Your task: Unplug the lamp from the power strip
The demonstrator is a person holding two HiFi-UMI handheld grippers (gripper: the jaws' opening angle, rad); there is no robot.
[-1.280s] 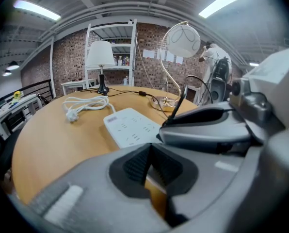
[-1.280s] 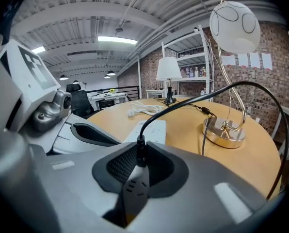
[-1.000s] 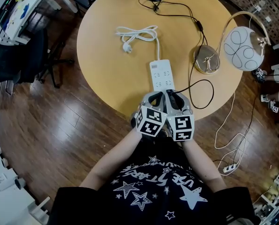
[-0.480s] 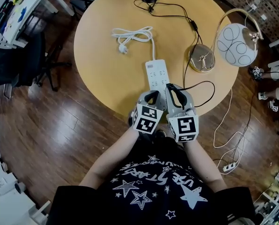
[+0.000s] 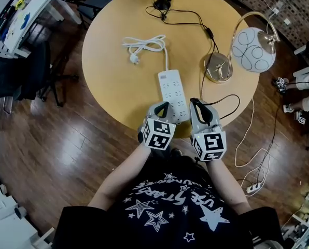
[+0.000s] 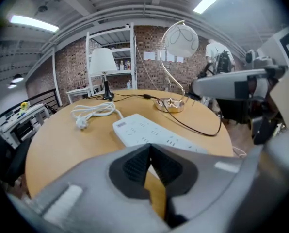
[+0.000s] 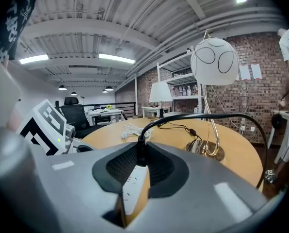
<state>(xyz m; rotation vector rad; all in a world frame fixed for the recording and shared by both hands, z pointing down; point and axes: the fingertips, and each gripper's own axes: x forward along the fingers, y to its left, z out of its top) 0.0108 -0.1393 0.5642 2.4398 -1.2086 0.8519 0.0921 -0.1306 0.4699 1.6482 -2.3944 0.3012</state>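
On the table (image 5: 113,87), the power strip (image 5: 172,95) is lying from centre toward 6 o'clock. The lamp (image 5: 253,49) is standing at 2, a coiled cord (image 5: 146,43) is lying at 11, and a second lamp (image 5: 162,1) is sitting at 12. The left gripper (image 5: 162,108) and right gripper (image 5: 198,108) are flanking the strip's near end, with the plug (image 7: 141,147) sitting between the right one's jaws.

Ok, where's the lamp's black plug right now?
The plug is pinched in the right claw at the table's near edge in the head view, just right of the white power strip's near end.

Bright ceiling strip lights (image 6: 33,23) — fisheye-warped edges, blurry foreground.
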